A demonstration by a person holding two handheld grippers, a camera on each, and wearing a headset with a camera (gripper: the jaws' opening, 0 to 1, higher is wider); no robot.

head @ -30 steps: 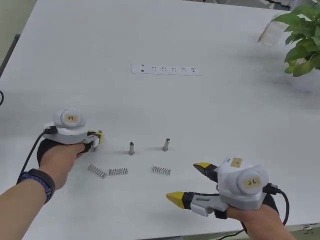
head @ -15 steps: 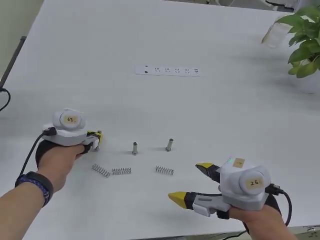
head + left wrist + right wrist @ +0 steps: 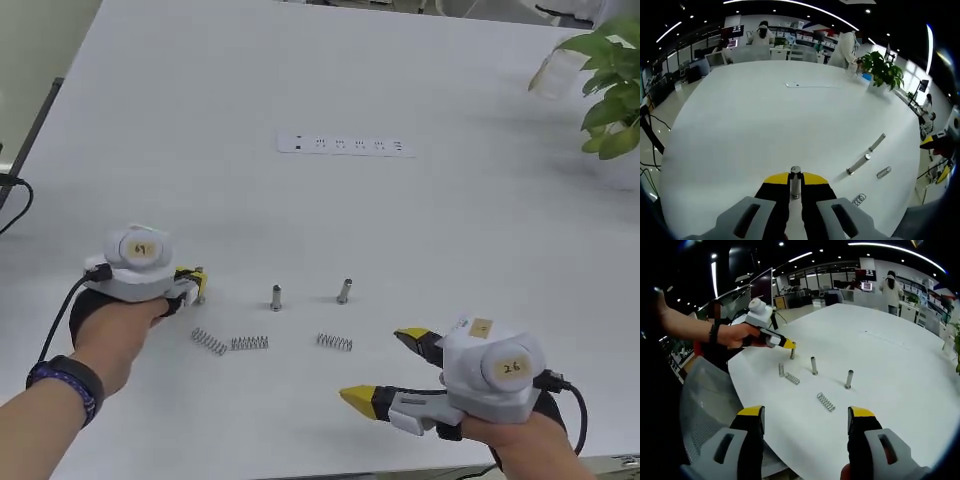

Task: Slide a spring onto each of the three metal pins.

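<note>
Left of the middle pin (image 3: 276, 297), the left gripper (image 3: 196, 283) clamps 1 upright pin (image 3: 795, 181). 3 springs (image 3: 249, 343) lie just nearer than the middle pin; a 3rd pin (image 3: 345, 291) stands to its right. Nearer still, the right gripper (image 3: 375, 367) gapes wide, holding nothing.

Bright overhead light, soft shadows, fisheye-warped edges

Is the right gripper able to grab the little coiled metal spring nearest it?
Probably yes: the right gripper is open, and only bare white table lies between it and the coiled metal spring.
</note>
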